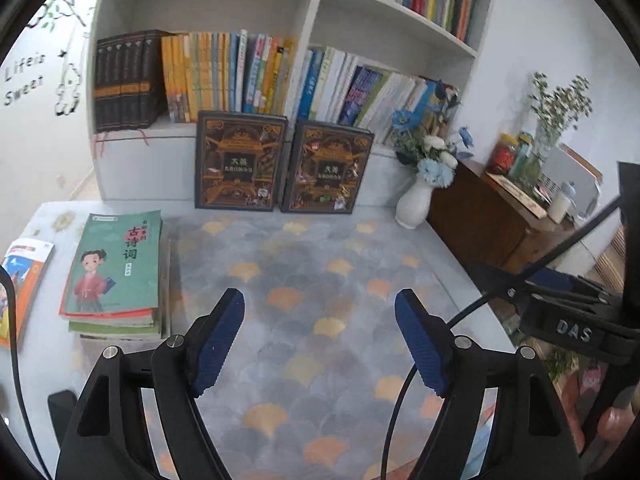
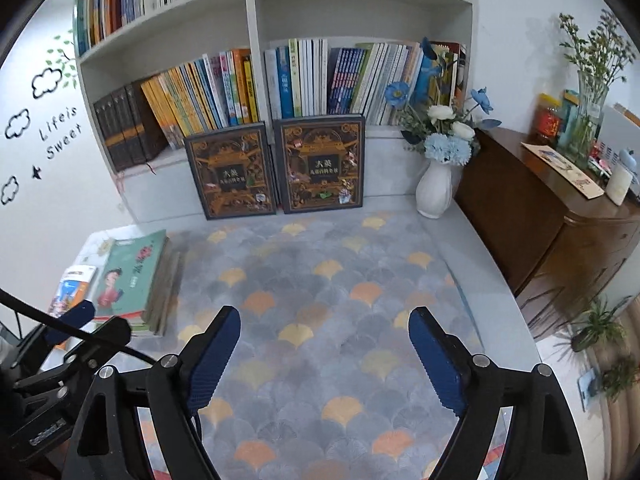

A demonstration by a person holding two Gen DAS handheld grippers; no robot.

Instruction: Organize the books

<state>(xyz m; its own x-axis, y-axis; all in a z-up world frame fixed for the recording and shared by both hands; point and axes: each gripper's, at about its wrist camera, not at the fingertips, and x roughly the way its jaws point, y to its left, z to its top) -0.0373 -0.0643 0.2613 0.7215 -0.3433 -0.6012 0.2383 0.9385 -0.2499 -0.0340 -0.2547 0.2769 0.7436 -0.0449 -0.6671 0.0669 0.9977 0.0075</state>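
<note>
Books (image 1: pixel 112 268) stacked left on patterned mat (image 1: pixel 304 280); left hand-held gripper (image 1: pixel 320 340) and right hand-held gripper (image 2: pixel 324 356) both apart, seemingly empty.

We are in a home reading corner — a white bookcase (image 2: pixel 256 32) packed with children's books fills twelve o'clock, above a patterned mat (image 2: pixel 320 300). At nine o'clock a wall decal (image 2: pixel 60 136) reads "Life is Sweet"; at two o'clock a flower vase (image 2: pixel 434 190) stands beside a wooden sideboard (image 2: pixel 540 220).

White flower vase (image 2: pixel 434 190) stands beside wooden cabinet (image 2: pixel 560 224).
</note>
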